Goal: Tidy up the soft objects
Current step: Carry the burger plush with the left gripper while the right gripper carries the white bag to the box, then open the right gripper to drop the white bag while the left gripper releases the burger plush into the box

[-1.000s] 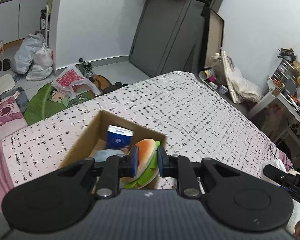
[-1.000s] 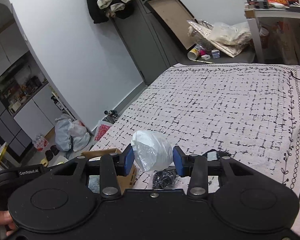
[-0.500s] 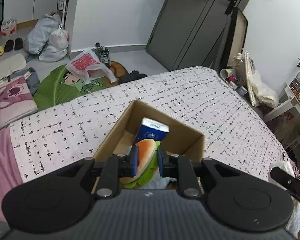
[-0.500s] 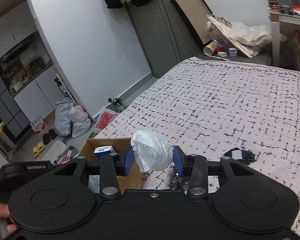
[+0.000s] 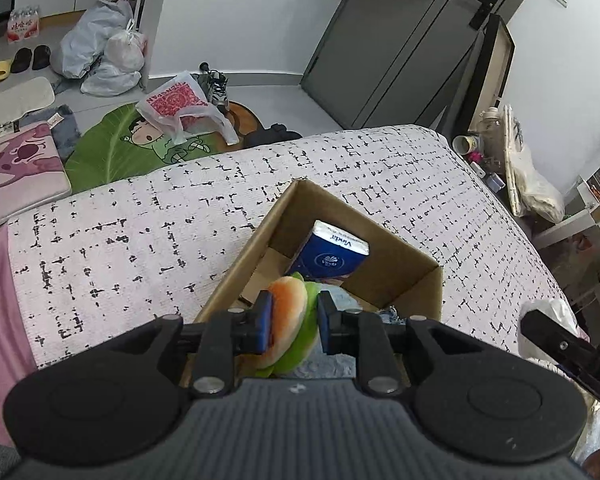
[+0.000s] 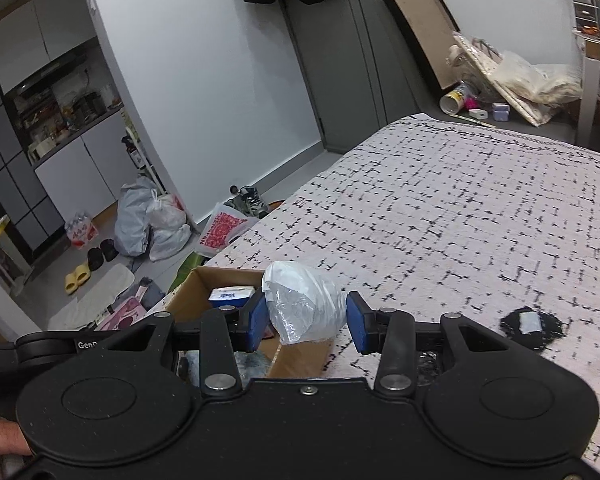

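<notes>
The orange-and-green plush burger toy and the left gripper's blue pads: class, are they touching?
Touching. The left wrist view shows the left gripper with both pads pressed against the plush burger toy, above the brown cardboard box.

Left gripper [image 5: 291, 322]: black plastic, grey textured housing, blue pads [image 5: 265, 322], silver pivot screws. Right gripper [image 6: 307, 322]: all black, blue pads [image 6: 357, 328], white "GenR" lettering seen. Bare skin is visible at the lower-left edge.
</notes>
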Demonstrator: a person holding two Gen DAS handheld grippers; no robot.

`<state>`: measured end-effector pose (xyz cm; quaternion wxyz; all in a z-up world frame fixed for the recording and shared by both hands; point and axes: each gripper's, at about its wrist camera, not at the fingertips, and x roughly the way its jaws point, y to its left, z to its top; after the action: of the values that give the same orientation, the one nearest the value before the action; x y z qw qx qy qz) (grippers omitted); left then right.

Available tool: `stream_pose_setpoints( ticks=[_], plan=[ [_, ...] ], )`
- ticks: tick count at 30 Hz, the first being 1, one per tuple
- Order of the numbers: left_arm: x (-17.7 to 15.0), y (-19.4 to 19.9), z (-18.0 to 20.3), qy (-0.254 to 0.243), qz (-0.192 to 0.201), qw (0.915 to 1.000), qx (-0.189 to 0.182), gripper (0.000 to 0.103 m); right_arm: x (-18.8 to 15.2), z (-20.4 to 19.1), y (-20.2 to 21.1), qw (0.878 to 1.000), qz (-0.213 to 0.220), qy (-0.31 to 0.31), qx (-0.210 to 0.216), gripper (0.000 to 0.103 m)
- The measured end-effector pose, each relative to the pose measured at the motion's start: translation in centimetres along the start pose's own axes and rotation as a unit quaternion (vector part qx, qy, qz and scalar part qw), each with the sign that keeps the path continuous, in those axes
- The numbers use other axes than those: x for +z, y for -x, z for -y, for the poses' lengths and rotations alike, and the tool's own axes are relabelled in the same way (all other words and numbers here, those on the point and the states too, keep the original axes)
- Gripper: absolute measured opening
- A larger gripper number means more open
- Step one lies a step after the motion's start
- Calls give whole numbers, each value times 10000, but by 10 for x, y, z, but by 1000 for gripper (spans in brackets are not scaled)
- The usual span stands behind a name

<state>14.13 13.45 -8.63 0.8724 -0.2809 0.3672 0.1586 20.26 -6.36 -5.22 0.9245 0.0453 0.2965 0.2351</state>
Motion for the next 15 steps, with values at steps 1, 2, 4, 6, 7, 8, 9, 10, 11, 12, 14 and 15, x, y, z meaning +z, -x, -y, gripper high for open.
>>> stream_pose_setpoints(
  ticks=[1,2,4,6,7,8,9,10,11,12,14,15],
  plan=[
    [0,-1,-1,-17,4,10000,-32,22,0,-3,-3,10000,2,20,16,41],
    [0,-1,-1,-26,12,10000,-60,22,-1,-6,-5,10000,0,40,30,41],
    [0,-3,-3,-37,19,9999,-103,22,-2,-11,-11,9999,-26,83,52,41],
    [0,-6,-6,-30,0,9999,-135,22,-4,-18,-16,9998,-53,142,86,41],
    [0,-8,-7,-20,-14,9999,-154,22,-5,-21,-19,9998,-74,180,93,41],
    [1,-9,-8,4,-29,9998,-173,23,-5,-23,-21,9997,-90,201,103,41],
    [1,-10,-10,38,-43,9998,-191,24,-6,-25,-24,9996,-103,215,121,41],
    [2,-11,-11,75,-56,9998,-200,25,-6,-27,-25,9996,-110,218,133,41],
    [2,-12,-12,105,-73,9997,-198,26,-7,-29,-27,9996,-119,219,149,41],
    [2,-13,-14,138,-101,9997,-198,27,-7,-30,-29,9996,-116,217,155,41],
    [2,-16,-17,203,-155,9995,-200,28,-8,-32,-32,9996,-51,214,184,42],
    [3,-16,-19,221,-159,9994,-199,28,-8,-33,-33,9995,-37,212,220,42]
  ],
)
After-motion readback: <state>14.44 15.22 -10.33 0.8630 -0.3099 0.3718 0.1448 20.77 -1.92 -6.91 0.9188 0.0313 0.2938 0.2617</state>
